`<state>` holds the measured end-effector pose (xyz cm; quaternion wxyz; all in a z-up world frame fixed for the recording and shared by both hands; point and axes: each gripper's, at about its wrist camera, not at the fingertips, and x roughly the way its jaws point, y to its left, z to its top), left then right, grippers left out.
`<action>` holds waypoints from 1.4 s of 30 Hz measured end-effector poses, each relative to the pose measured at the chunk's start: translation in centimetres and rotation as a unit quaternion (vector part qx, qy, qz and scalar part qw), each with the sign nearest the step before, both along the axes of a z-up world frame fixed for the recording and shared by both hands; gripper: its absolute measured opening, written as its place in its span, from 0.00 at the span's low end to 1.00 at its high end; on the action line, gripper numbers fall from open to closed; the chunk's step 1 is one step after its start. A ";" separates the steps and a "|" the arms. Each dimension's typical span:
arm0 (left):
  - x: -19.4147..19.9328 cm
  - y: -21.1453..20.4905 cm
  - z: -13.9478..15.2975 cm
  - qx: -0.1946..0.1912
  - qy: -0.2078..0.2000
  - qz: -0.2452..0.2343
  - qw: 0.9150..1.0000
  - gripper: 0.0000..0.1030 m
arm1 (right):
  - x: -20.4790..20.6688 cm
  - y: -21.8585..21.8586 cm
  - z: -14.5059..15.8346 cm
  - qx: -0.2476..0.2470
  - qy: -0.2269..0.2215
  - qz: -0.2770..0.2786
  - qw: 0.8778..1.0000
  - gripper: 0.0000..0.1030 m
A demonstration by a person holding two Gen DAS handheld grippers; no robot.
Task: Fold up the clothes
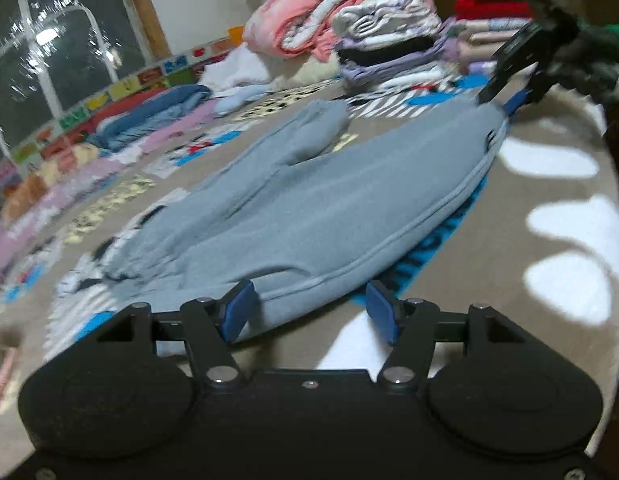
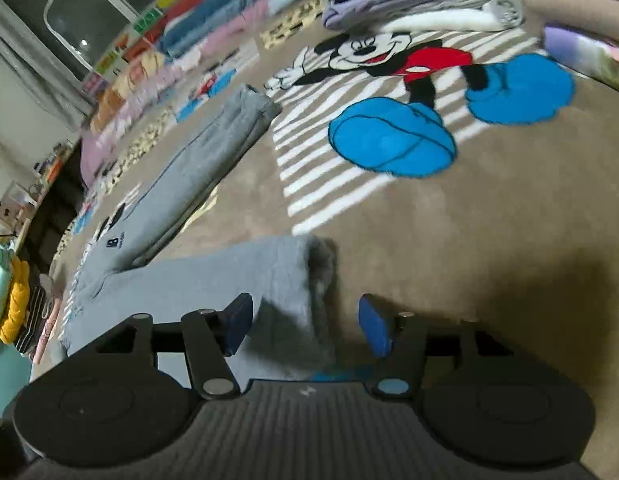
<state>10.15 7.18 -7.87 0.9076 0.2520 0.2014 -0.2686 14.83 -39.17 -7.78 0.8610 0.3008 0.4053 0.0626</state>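
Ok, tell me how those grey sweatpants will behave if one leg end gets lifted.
The grey sweatpants will likely drape and sag, not lift as one piece: they lie limp on the rug with soft creases. The fabric looks thick and fleecy, so probably weighty for clothing and not slippery against the blue fingers. The free leg may drag along the pile.

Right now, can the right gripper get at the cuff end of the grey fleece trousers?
Probably yes: the right gripper is open, and the trousers' cuff lies just ahead, with nothing between.

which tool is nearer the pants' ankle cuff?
Right. The right tool is open around the near leg's ankle cuff; the left tool is open at the grey pants' waist end.
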 end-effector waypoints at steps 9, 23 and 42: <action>0.2 -1.2 0.3 0.000 -0.036 0.011 0.999 0.65 | -2.7 2.7 -0.6 -0.038 -0.052 -0.029 0.998 0.44; 2.8 3.3 2.9 -0.155 0.045 0.116 0.980 0.74 | -5.2 6.0 3.2 -0.226 -0.131 0.009 0.965 0.55; 8.4 1.9 1.7 -0.130 0.104 0.174 0.971 0.68 | -5.3 13.4 1.8 -0.265 -0.220 0.140 0.928 0.54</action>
